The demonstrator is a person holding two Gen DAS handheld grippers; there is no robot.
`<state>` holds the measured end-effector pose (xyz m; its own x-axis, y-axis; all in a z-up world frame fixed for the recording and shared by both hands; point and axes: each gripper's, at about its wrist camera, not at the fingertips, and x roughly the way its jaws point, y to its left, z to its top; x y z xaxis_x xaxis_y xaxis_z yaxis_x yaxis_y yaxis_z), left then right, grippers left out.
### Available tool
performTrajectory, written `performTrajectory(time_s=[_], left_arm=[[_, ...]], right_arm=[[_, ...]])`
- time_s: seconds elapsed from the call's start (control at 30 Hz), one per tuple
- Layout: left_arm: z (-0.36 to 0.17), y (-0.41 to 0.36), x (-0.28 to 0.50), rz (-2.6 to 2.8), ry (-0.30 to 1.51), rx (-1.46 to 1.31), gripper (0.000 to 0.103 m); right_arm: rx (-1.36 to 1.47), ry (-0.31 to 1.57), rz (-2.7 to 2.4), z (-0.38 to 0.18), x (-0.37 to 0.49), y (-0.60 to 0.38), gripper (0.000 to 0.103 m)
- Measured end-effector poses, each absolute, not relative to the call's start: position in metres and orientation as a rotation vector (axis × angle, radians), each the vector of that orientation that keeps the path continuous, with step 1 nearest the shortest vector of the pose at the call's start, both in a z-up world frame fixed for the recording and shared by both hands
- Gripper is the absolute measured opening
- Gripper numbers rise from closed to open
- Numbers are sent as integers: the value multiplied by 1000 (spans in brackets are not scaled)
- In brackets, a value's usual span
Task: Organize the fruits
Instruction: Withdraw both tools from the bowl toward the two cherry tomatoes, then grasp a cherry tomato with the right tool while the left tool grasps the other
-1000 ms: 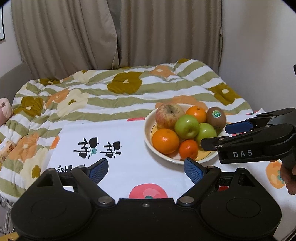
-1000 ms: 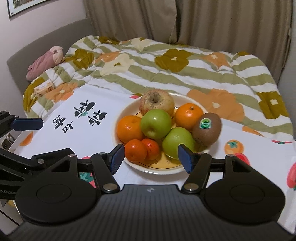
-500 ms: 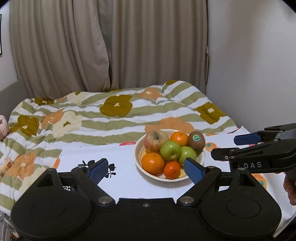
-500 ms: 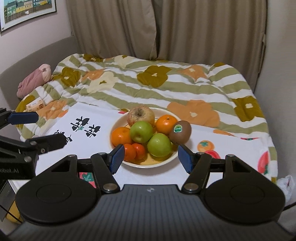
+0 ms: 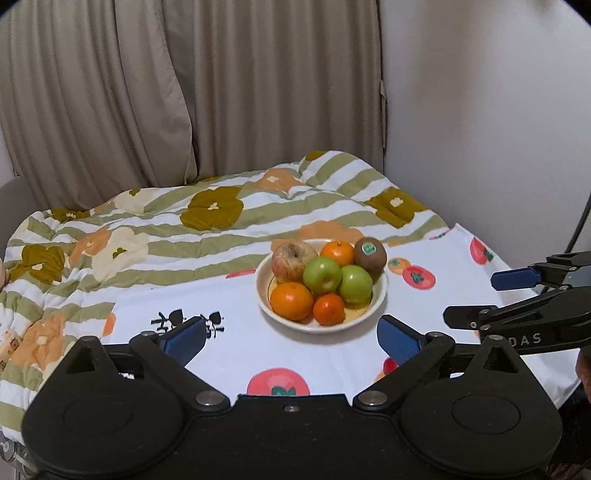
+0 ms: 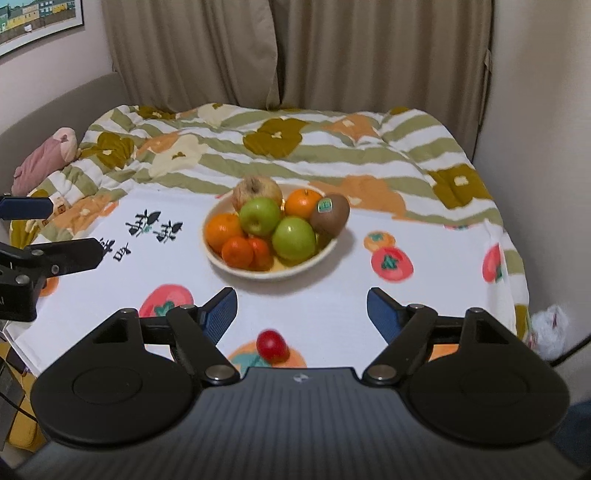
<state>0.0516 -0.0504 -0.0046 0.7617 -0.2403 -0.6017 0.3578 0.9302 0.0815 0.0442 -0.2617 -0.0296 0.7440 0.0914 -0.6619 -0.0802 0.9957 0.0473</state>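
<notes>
right wrist view: both claws, left claw (image 6: pixel 22 229) and right claw (image 6: pixel 301 308), hang open and empty, back from the bowl (image 6: pixel 236 267) of fruits (image 6: pixel 260 216) mid-worktop; a small red fruit (image 6: pixel 272 345) lies loose nearby, likely next for the bowl.

The framed picture (image 6: pixel 37 26) is cut off by the top-left edge; the bowl (image 6: pixel 236 266) hides its lower fruit; the white bag (image 6: pixel 550 328) is blurred.

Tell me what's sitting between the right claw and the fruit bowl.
In the right wrist view, only printed tablecloth lies between the right claw and the fruit bowl. The small red fruit sits nearer the camera, behind the fingertips.
</notes>
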Motion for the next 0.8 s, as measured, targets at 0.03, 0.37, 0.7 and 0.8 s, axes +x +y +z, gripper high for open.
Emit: performTrajectory(time_s=[0.03, 0.37, 0.7, 0.8], left_arm=[[-6, -49, 49, -334, 629, 196, 101], [-37, -56, 24, -403, 695, 200, 101], [-89, -112, 24, -473, 776, 221, 95], [-110, -130, 29, -500, 813, 228, 88]], right_arm=[[20, 730, 92, -32, 41, -262, 92], [-23, 762, 108, -52, 25, -270, 92], [-93, 775, 316, -85, 60, -290, 89], [-124, 770, 383, -96, 71, -291, 89]])
